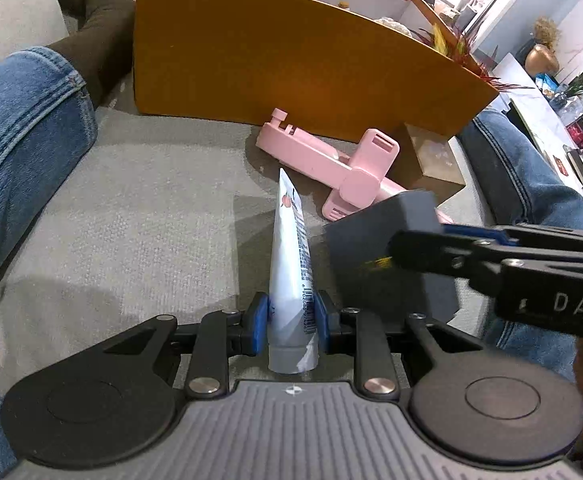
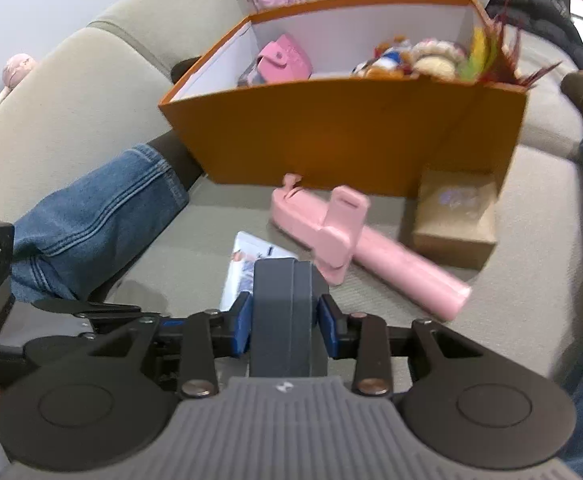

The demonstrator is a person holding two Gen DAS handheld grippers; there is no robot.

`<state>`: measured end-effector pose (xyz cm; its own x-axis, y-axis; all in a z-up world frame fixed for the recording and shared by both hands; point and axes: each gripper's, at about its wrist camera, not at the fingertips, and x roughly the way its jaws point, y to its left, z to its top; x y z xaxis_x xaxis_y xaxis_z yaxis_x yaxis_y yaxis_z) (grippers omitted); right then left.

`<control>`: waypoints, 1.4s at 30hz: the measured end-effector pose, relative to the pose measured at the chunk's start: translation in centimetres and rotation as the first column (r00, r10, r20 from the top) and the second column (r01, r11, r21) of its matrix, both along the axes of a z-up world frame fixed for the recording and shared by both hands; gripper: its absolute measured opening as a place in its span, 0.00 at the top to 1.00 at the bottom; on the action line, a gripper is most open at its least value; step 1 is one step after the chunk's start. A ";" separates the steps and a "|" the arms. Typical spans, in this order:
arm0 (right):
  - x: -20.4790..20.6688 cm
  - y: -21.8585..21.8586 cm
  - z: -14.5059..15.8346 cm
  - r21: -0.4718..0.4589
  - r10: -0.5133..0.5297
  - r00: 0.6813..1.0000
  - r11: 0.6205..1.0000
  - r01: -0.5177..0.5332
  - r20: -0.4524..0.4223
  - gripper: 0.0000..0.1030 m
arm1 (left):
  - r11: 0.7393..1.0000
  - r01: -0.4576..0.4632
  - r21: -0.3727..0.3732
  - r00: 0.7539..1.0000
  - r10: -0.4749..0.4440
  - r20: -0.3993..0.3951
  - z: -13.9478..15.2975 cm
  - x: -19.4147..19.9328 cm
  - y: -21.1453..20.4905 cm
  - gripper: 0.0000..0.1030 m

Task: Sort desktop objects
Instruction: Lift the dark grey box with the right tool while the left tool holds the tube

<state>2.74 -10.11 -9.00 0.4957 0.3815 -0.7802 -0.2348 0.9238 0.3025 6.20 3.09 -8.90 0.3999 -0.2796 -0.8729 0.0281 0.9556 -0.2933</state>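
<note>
so your orange box [image 2: 331,136] on the sofa cushion [image 1: 139,216] holds a pink pouch [image 2: 285,60], plush toys [image 2: 411,58] and feathers [image 2: 499,52]. your left claw [image 1: 291,316] tilts steeply down, pinching the white tube [image 1: 291,248] near its cap; the tube's long axis runs toward the box. your right claw [image 2: 283,320] grips a grey case [image 2: 283,312] by its sides, beside the pink holder [image 2: 331,232] and the small brown box [image 2: 455,216].

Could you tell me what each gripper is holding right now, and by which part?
The left gripper clamps a white tube near its grey cap end. The right gripper grips a dark grey case across its narrow sides.
</note>
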 end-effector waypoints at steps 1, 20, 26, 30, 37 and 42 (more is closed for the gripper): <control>-0.1 -0.3 0.2 -0.022 -0.007 1.000 1.000 0.007 0.011 0.64 | 1.000 0.003 0.002 1.000 -0.003 -0.004 0.0 0.2 0.0 0.73; 1.1 -2.2 -0.6 0.015 -0.018 1.000 1.000 0.019 -0.023 0.63 | 1.000 0.026 0.003 0.997 -0.026 -0.079 -0.5 4.8 0.6 0.65; 1.5 -2.2 -0.7 0.021 -0.003 1.000 1.000 0.003 -0.021 0.63 | 0.999 0.033 0.017 0.998 -0.032 -0.055 -1.1 7.2 0.5 0.64; 1.6 -2.3 -0.9 0.035 0.005 1.000 0.999 -0.004 -0.025 0.62 | 0.997 0.076 0.019 0.996 -0.075 -0.053 -1.9 7.8 -0.3 0.51; 1.7 -2.0 -0.9 0.039 0.006 1.000 0.999 -0.005 -0.023 0.61 | 0.999 0.029 0.023 1.000 -0.029 0.000 -0.9 6.5 0.1 0.84; 1.9 -2.1 -0.9 0.113 0.005 0.998 0.994 0.001 -0.060 0.62 | 1.000 0.026 -0.015 0.998 -0.025 0.054 0.9 4.2 0.3 0.88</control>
